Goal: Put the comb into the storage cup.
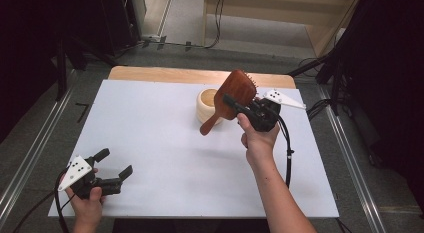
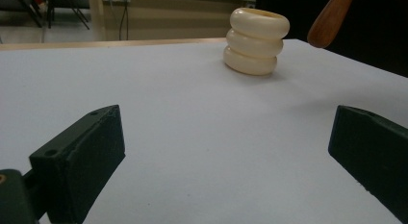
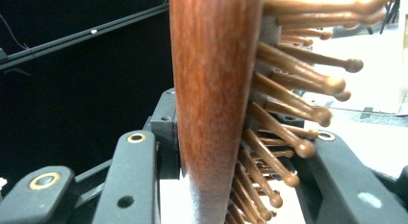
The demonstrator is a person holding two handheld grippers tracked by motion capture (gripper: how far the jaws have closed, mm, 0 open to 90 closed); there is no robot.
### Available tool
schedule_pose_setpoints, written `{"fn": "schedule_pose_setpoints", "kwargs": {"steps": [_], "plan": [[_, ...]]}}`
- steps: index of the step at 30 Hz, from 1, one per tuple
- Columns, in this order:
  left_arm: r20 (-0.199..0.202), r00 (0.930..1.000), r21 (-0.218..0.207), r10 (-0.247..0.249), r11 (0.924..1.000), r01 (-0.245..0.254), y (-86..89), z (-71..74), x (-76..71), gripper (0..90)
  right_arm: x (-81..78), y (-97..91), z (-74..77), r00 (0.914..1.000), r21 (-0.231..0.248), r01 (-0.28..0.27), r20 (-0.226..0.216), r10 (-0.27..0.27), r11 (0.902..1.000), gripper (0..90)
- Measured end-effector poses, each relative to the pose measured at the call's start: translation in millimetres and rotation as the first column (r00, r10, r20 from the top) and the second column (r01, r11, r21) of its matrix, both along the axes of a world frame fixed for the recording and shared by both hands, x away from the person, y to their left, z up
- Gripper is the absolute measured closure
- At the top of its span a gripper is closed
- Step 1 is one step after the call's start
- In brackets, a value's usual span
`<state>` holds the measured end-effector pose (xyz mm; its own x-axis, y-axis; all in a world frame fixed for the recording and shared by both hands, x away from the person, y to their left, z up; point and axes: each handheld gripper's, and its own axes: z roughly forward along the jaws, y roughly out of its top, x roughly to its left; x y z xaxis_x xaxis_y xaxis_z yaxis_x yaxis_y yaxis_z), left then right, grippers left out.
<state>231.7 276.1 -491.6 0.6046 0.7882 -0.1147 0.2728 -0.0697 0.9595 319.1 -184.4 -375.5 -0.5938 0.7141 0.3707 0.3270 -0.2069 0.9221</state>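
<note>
A white table (image 1: 165, 143) with a wooden far edge stands on grey floor (image 1: 45, 123), black cables (image 1: 218, 18) trailing across the far side near pale wooden boards (image 1: 280, 8).

The oval hairbrush of reddish-brown wood (image 1: 235, 94) has a smooth, polished back with a soft sheen and visible grain; its round-tipped wooden bristle pins (image 3: 298, 80) look equally smooth. The cream ringed holder of three stacked rounded bands (image 2: 256, 40) has a smooth, slightly glossy surface that could be ceramic or plastic. The white tabletop sheet (image 1: 150, 143) looks matt and even, with a pale bare wood strip (image 1: 200, 74) along its far edge. The right gripper (image 3: 231, 176) has matt black plastic jaws with brass-coloured metal inserts; the left gripper (image 2: 226, 156) has matt black, faintly grainy pads.
</note>
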Motion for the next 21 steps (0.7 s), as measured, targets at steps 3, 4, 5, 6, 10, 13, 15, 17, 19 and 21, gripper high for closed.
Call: {"fn": "schedule_pose_setpoints", "kwargs": {"steps": [3,4,5,6,10,13,15,17,19,21], "plan": [[-0.001,1.0,0.001,0.0,1.0,0.0,0.0,0.0,0.1,0.0,2.2,0.3,1.2,1.0,-0.001,0.002,0.006,-0.002,1.0,55.3],[0.001,1.0,0.0,-0.001,1.0,0.001,-0.1,0.0,0.0,0.0,4.7,0.6,2.7,1.0,-0.001,0.002,0.007,-0.002,1.0,55.3],[0.001,1.0,0.0,-0.001,1.0,0.001,-0.1,0.0,0.0,0.0,4.7,0.6,2.7,1.0,-0.001,0.002,0.007,-0.002,1.0,55.3],[0.001,1.0,0.0,-0.001,1.0,0.001,0.0,0.0,0.0,0.0,5.9,0.8,3.2,1.0,0.0,0.004,0.008,-0.004,1.0,55.3],[0.0,1.0,0.001,-0.002,1.0,0.002,-0.1,0.0,0.3,0.0,11.7,0.7,5.3,0.9999,-0.001,0.015,0.009,-0.015,0.9999,55.3],[0.001,1.0,0.006,-0.003,1.0,0.003,-0.2,0.1,0.3,0.0,14.5,-0.7,7.1,0.9997,0.002,0.022,0.011,-0.022,0.9998,55.3],[0.001,1.0,0.008,-0.003,1.0,0.003,-0.2,0.1,0.3,0.0,15.3,-1.0,7.9,0.9997,0.003,0.022,0.01,-0.022,0.9998,55.3],[0.001,1.0,0.008,-0.003,1.0,0.003,-0.2,0.1,0.4,0.0,18.5,-2.7,9.9,0.9995,0.005,0.029,0.016,-0.029,0.9996,55.3],[0.001,1.0,0.007,-0.002,1.0,0.002,-0.2,0.1,0.2,0.0,19.6,-3.5,10.4,0.9994,0.006,0.029,0.019,-0.03,0.9995,55.3],[0.001,1.0,0.009,-0.003,1.0,0.003,-0.2,0.1,0.2,0.0,22.5,-5.1,11.9,0.9994,0.015,0.032,0.012,-0.032,0.9994,55.3]]}}
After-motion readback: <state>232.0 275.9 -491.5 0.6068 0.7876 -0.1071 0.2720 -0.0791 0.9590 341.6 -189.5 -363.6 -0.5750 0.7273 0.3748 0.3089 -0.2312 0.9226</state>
